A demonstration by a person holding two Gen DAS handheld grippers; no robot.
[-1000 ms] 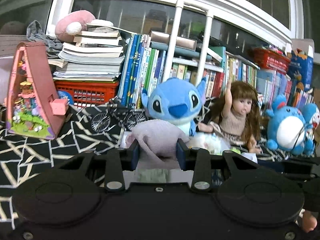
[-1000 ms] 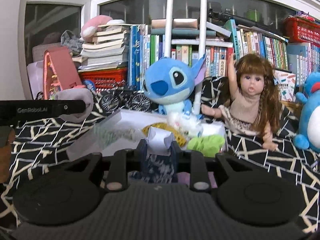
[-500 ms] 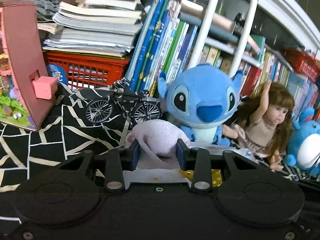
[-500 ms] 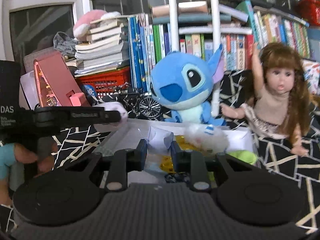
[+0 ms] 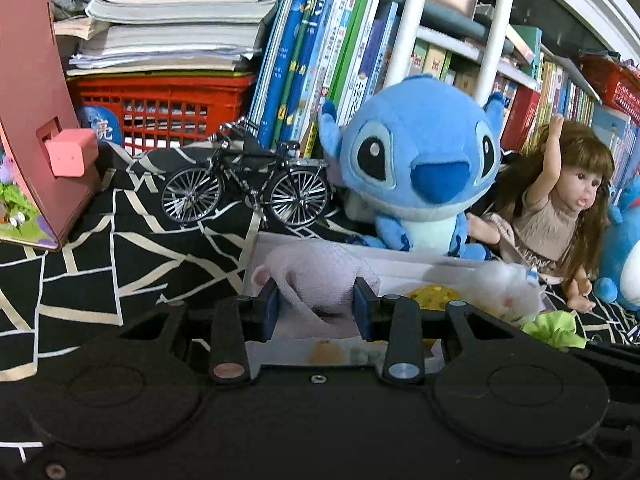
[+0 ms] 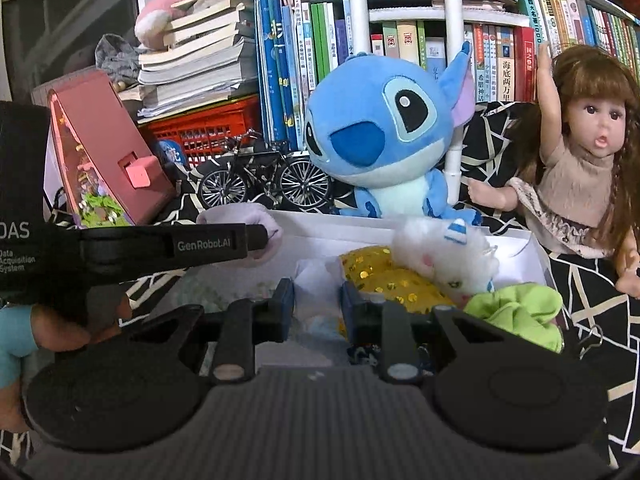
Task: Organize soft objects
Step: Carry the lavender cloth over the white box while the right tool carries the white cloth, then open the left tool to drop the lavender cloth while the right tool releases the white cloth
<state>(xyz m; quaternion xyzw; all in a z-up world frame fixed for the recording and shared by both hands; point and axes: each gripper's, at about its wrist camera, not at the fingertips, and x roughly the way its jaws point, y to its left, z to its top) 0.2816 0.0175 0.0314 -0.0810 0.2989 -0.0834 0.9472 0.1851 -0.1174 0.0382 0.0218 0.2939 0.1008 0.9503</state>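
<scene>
We are pinching a pale pink soft bundle [image 5: 320, 276] in our left tool [image 5: 316, 304], holding it over the near left corner of the white box [image 6: 534, 254], just in front of the toy bicycle [image 5: 244, 184]. Our right tool [image 6: 317, 307] is squeezing a white-and-blue piece of soft cloth [image 6: 316, 288] low inside the same box. Beside it in the box, a gold sequined pouch [image 6: 384, 278], a fluffy white plush [image 6: 444, 256] and a green scrunchie [image 6: 520, 314] are lying, with the blue Stitch plush [image 6: 384, 136] sitting just behind the box.
</scene>
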